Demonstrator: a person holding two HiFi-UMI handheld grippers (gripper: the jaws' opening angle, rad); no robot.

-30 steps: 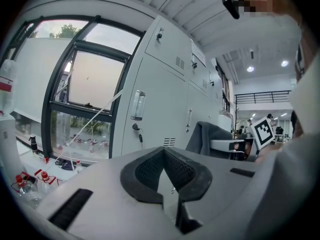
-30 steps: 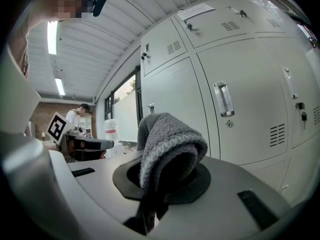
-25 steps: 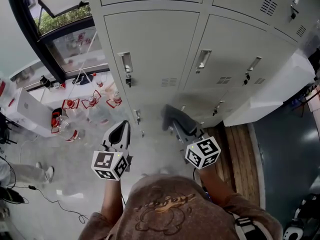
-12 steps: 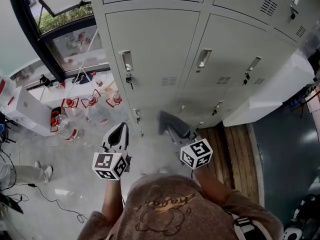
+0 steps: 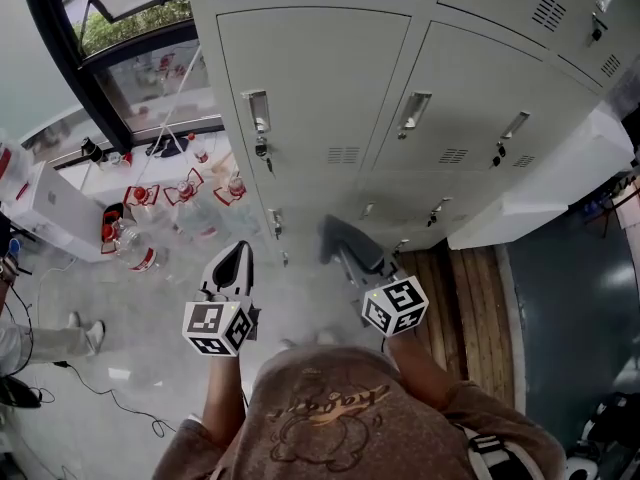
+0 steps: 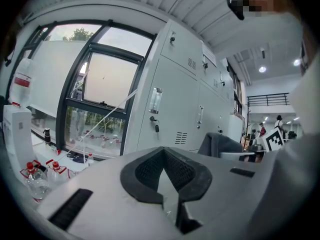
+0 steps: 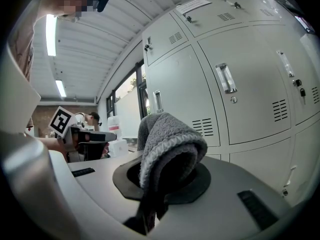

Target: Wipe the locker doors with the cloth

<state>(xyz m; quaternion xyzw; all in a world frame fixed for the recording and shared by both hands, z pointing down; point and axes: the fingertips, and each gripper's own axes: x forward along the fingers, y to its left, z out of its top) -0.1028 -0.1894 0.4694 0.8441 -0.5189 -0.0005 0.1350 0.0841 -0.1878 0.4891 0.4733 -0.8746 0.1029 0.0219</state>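
Grey folded terry cloth [image 7: 167, 139]: I am pinching it in the right hand-held gripper [image 7: 159, 186], wad bulging forward to serve as the wiping face | pale grey metal locker doors [image 5: 320, 78]: facing them, contact not evident | left hand-held gripper [image 6: 167, 189]: pressed together, empty, idling alongside, probably spare.

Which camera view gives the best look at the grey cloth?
The right gripper view: the cloth fills the centre, folded and clamped in the right claw. The head view shows it small, from above; the left gripper view shows it far off at the right.
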